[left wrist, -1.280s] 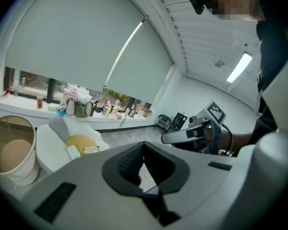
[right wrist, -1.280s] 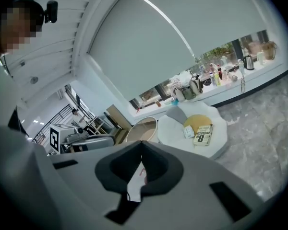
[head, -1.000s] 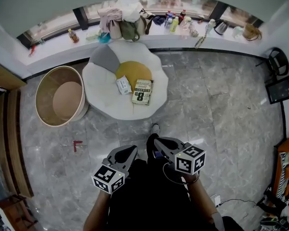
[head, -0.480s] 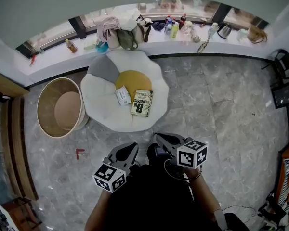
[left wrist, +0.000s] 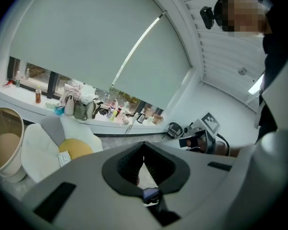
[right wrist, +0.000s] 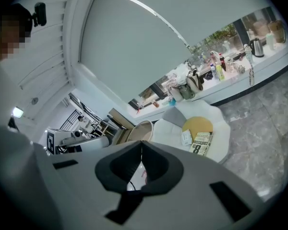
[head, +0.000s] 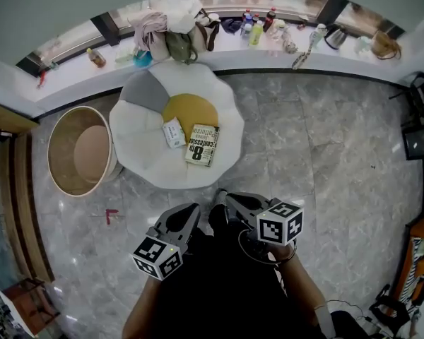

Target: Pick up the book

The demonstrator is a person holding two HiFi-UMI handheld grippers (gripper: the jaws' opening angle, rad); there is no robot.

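The book (head: 203, 145), pale with a big black "8" on its cover, lies flat on a white petal-shaped floor cushion (head: 143, 159), beside a small white box (head: 173, 133) and a yellow pad (head: 190, 111). The right gripper view shows the book (right wrist: 201, 143) ahead and to the right. My left gripper (head: 191, 209) and right gripper (head: 227, 198) are held side by side close to my body. Both are short of the cushion and both are shut with nothing between the jaws. In the left gripper view the left gripper (left wrist: 144, 143) hides the book.
A round wooden tub (head: 81, 150) stands left of the cushion. The windowsill (head: 226, 44) behind it carries bags, bottles and a kettle. A black chair (head: 418, 90) and a dark screen (head: 420, 140) stand at the right. A red mark (head: 111, 215) is on the marble floor.
The cushion and book have slid down and a little left in the head view as I move closer. Both grippers stay shut in front of me.
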